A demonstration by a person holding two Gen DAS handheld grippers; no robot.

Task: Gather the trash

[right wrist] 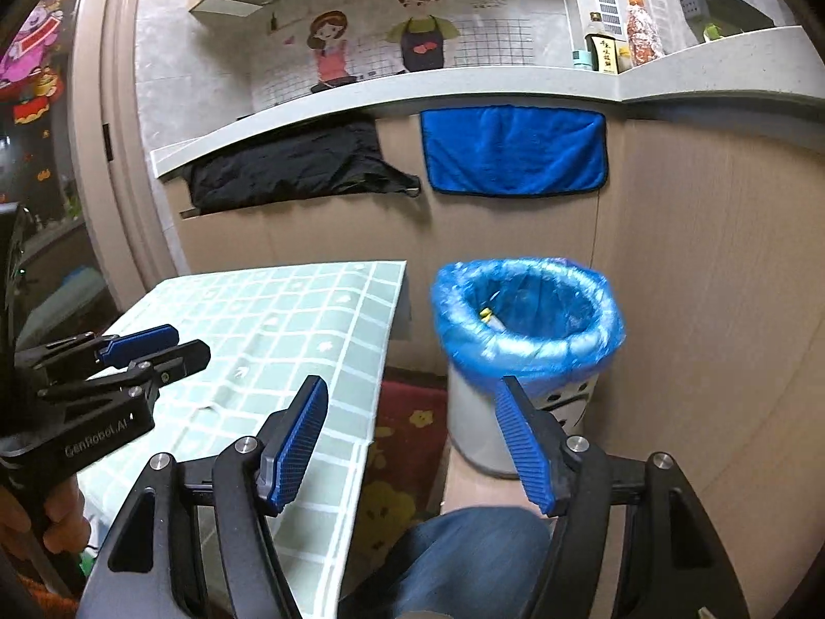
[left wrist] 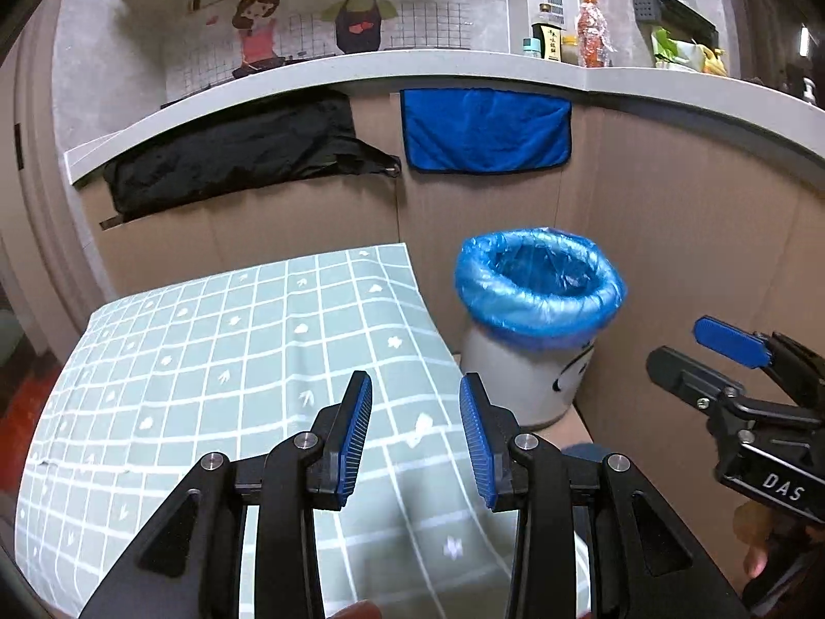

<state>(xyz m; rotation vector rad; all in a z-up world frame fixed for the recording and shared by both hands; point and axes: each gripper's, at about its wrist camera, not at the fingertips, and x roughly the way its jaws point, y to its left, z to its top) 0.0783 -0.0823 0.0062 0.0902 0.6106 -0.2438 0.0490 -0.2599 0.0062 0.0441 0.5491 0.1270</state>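
A white trash bin with a blue plastic liner [left wrist: 539, 312] [right wrist: 515, 356] stands on the floor, right of a table with a green checked cloth [left wrist: 232, 361] [right wrist: 289, 320]. A small yellow and white scrap [right wrist: 487, 315] lies inside the liner. My left gripper [left wrist: 415, 379] [right wrist: 191, 341] hovers over the cloth, open, with nothing between its blue pads. To its right, my right gripper [right wrist: 412, 381] [left wrist: 675, 343] is open wide and empty. It is held in the air between the table edge and the bin, short of the bin's rim.
A grey counter ledge [left wrist: 361, 67] runs across the back above a cardboard wall [left wrist: 670, 216]. A black bag [left wrist: 232, 155] and a blue towel [left wrist: 484, 129] hang from it. A red flowered mat [right wrist: 407, 438] covers the floor, and a person's knee in jeans [right wrist: 464, 557] shows below.
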